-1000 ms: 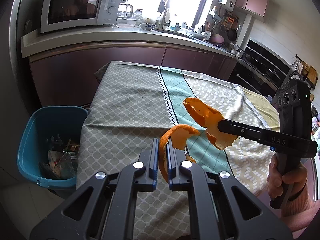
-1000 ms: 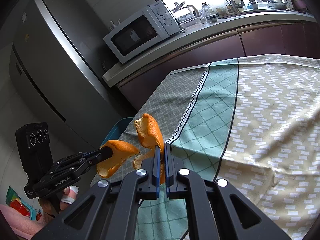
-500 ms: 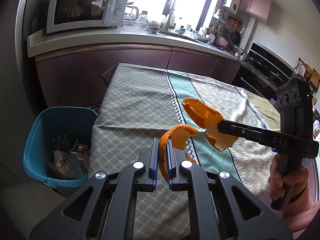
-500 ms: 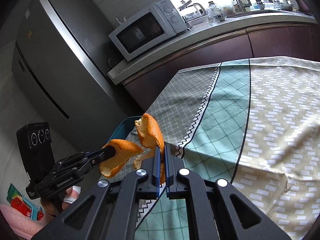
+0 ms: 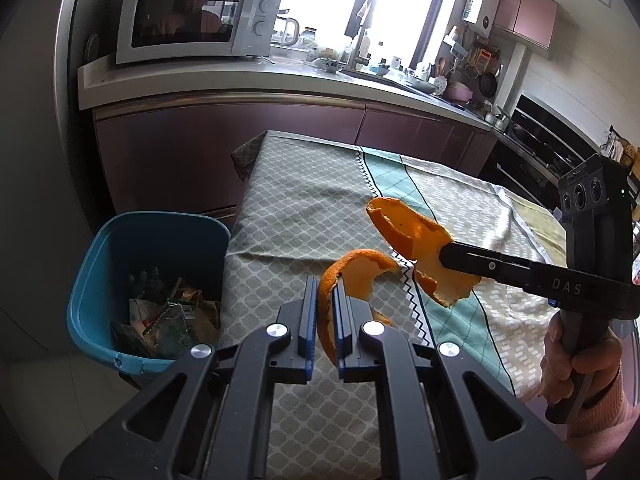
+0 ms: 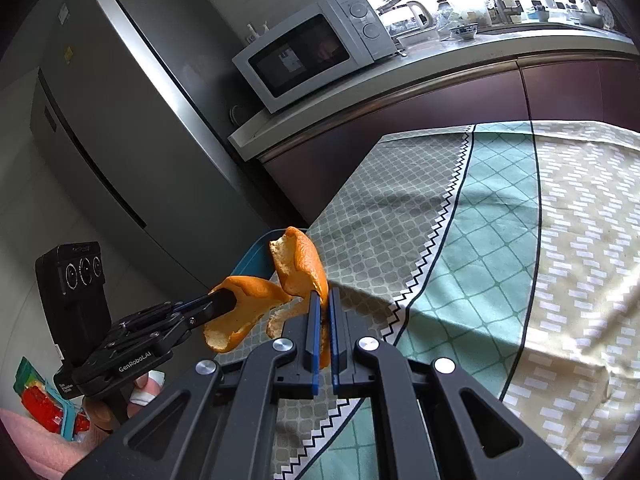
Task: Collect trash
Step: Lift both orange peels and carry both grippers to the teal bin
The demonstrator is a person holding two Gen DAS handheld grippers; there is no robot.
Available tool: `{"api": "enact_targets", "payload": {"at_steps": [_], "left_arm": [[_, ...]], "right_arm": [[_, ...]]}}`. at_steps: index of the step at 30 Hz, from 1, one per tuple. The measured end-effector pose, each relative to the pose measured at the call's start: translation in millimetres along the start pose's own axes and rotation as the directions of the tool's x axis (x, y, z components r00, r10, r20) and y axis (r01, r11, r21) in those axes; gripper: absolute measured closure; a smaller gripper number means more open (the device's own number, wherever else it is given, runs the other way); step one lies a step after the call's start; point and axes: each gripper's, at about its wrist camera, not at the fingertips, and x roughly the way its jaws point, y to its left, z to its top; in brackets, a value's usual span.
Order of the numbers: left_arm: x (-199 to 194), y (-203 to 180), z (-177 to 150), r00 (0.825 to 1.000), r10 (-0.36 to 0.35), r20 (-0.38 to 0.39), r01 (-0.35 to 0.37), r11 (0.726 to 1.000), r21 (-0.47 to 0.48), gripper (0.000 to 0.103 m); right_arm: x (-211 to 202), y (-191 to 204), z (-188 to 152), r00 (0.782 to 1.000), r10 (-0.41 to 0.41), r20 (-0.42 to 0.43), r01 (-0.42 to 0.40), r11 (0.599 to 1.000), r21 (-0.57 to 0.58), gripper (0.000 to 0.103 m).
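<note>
— Two pieces of orange peel, one per gripper. Start from the left side?

— Far left in the left wrist view, the blue bin (image 5: pixel 100 280) stands on the floor against the table's edge, with wrappers (image 5: pixel 168 316) lying in it.

— And the left gripper (image 5: pixel 326 300)?

— Pinched tight on a curled peel (image 5: pixel 352 272), held in the air above the patterned tablecloth (image 5: pixel 304 216) near the table's bin-side edge.

— To the right of that?

— The right gripper (image 5: pixel 444 254), its jaws pressed together on the larger peel (image 5: pixel 416 232), also clear of the cloth. The two peels hang just beside each other.

— Behind them?

— A microwave (image 5: pixel 192 20) on the counter (image 5: pixel 240 80); in the right wrist view, a grey fridge (image 6: pixel 120 120) stands left of it.
</note>
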Motion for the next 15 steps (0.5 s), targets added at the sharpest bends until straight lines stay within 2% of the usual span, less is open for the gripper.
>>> {"api": "enact_targets", "payload": {"at_steps": [15], "left_arm": [[-10.3,18.3,0.9,0.999,0.049,0.02,-0.049,0.998,-0.025,0.095]], "right_arm": [[20.7,15.8,8.7,0.999,0.031,-0.015,-0.031,0.999,-0.029,0.1]]}}
